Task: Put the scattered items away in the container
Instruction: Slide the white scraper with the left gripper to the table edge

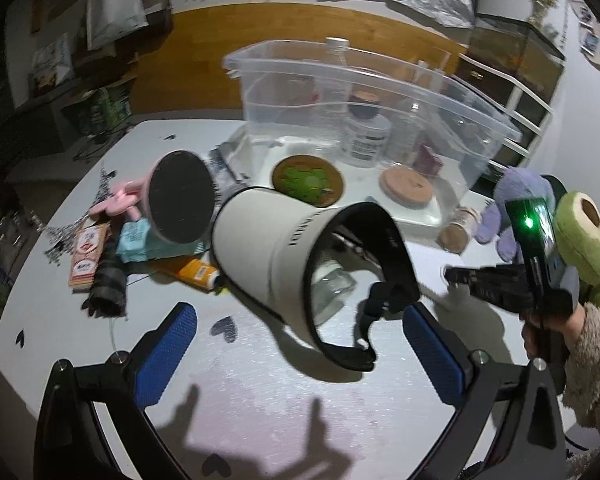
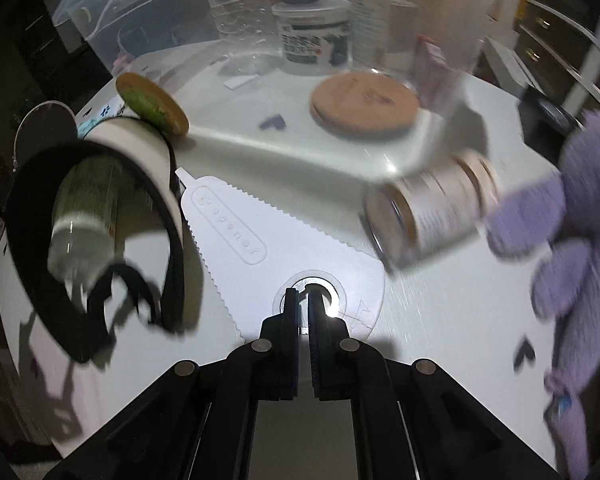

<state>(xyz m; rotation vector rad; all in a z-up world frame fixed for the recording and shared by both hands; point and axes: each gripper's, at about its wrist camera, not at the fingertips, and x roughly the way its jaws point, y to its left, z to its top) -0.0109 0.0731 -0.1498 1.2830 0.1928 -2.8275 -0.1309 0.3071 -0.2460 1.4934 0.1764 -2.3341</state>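
The clear plastic container [image 1: 364,92] stood toward the back of the white counter [image 1: 260,392], resting on its white lid [image 2: 284,148]. Seen through its walls were a tall clear bottle [image 1: 334,68], a white jar with a dark cap [image 1: 366,132], a small dark red box [image 1: 428,160] and, flat on the bottom, a round cork-coloured disc [image 1: 406,186] and a brown coaster with a green design [image 1: 308,180].

In front of it, the white jar opener [image 2: 260,240] lay flat on the counter, its long axis running from the right tongs [image 2: 303,312] up and left, the narrow tip toward the sun visor [image 1: 300,264] and the metal-ringed hole at the wide end. The right tongs were pinched nearly together at that hole's rim; whether they actually gripped the opener I cannot tell.

The white-brimmed visor lay just left of the opener, with a cylindrical bottle [image 2: 86,216] behind it. A small labelled jar [image 2: 432,212] lay on its side beside the container, near a purple plush toy [image 2: 572,216].

The left tongs [image 1: 300,360] were spread wide and empty, above the counter before the visor.
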